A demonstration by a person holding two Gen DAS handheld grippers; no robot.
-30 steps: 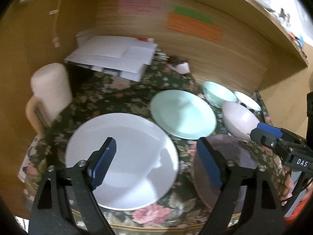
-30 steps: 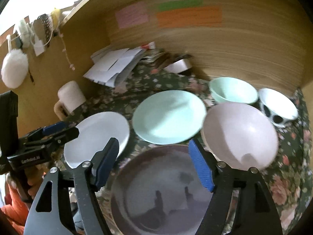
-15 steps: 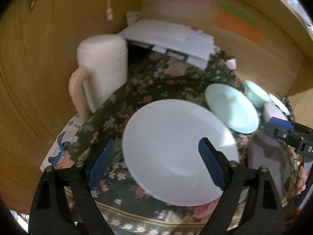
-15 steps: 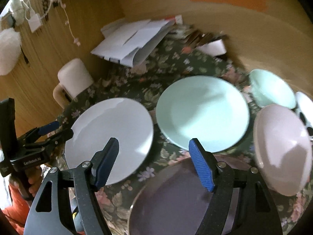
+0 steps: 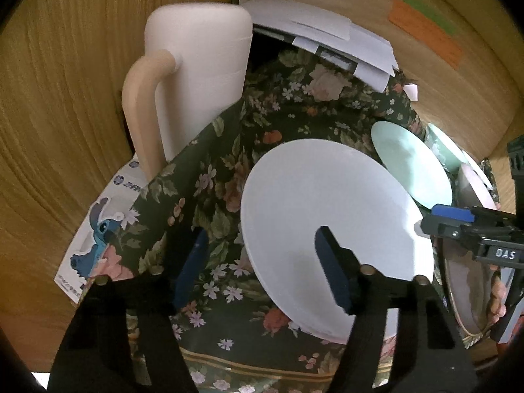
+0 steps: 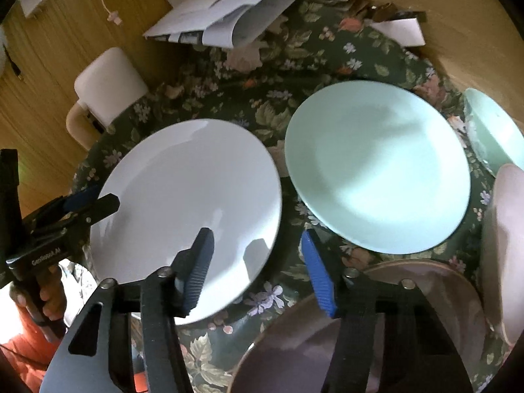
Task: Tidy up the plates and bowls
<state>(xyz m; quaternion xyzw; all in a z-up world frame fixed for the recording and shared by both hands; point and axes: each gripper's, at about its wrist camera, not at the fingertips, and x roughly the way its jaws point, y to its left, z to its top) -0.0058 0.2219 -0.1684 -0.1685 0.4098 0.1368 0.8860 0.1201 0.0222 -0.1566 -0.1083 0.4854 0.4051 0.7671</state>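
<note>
White plate sits dead center on the floral cloth, big mug at 11 o'clock, papers at 1.

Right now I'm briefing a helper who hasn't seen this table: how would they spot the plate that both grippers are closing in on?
Start at the floral tablecloth and its tall cream mug by the wooden wall. The white plate lies just in front of that mug, with the left gripper and the right gripper at opposite rims. It is plain white, while the neighbouring plate is mint green.
</note>
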